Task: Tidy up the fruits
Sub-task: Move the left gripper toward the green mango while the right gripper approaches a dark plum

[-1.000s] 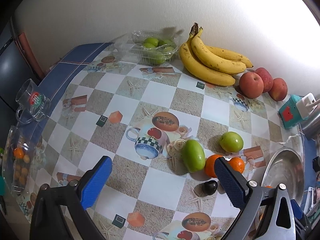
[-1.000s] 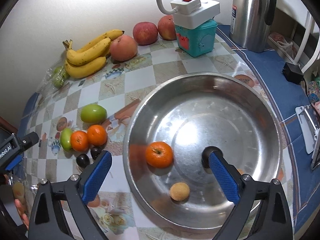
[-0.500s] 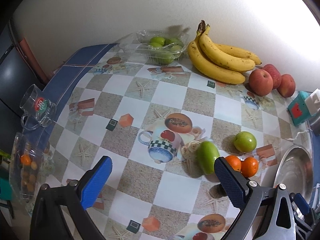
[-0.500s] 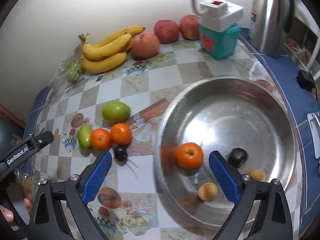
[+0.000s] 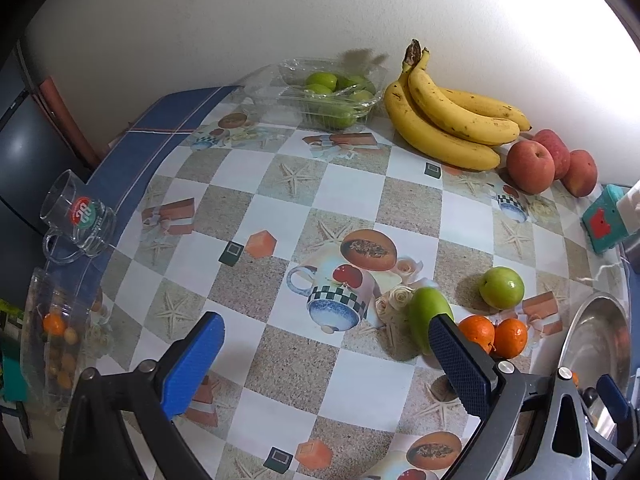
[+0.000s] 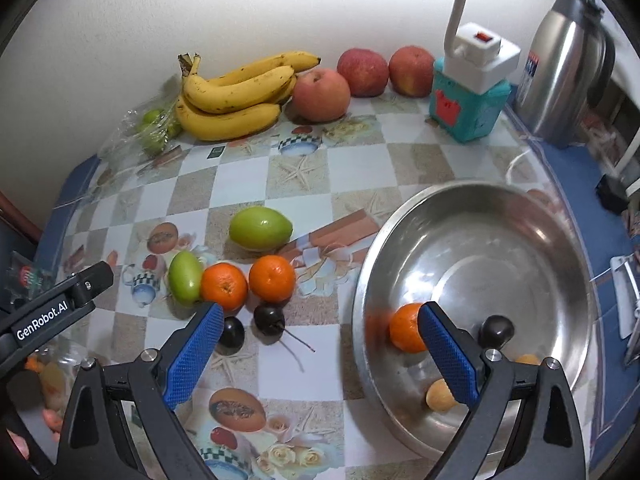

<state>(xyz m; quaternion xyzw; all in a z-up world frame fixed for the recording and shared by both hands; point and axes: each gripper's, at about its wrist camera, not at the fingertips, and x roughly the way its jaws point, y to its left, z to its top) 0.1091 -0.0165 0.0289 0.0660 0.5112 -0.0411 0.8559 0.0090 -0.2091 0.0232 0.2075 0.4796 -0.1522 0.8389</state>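
Loose fruit sits mid-table: two green fruits (image 6: 260, 227) (image 6: 185, 277), two oranges (image 6: 224, 286) (image 6: 272, 278) and two dark plums (image 6: 269, 319) (image 6: 232, 335). The steel bowl (image 6: 560, 240) on the right holds an orange (image 6: 404, 327), a dark plum (image 6: 496, 330) and two small yellow fruits (image 6: 438, 396). My right gripper (image 6: 320, 352) hangs open over the table between the plums and the bowl's rim. My left gripper (image 5: 326, 364) is open and empty above the tablecloth, left of the green fruit (image 5: 428, 316) and the oranges (image 5: 492, 334).
Bananas (image 6: 236, 92), three red apples (image 6: 322, 94) and a clear tray of green fruits (image 5: 332, 96) line the back wall. A teal box with a white plug (image 6: 468, 96) and a steel kettle (image 6: 560, 68) stand at the back right. A glass mug (image 5: 78, 216) lies at the left edge.
My right gripper has swung left, from over the bowl to over the table beside the plums. My left gripper has drawn back and left from the fruit. Both stayed open.
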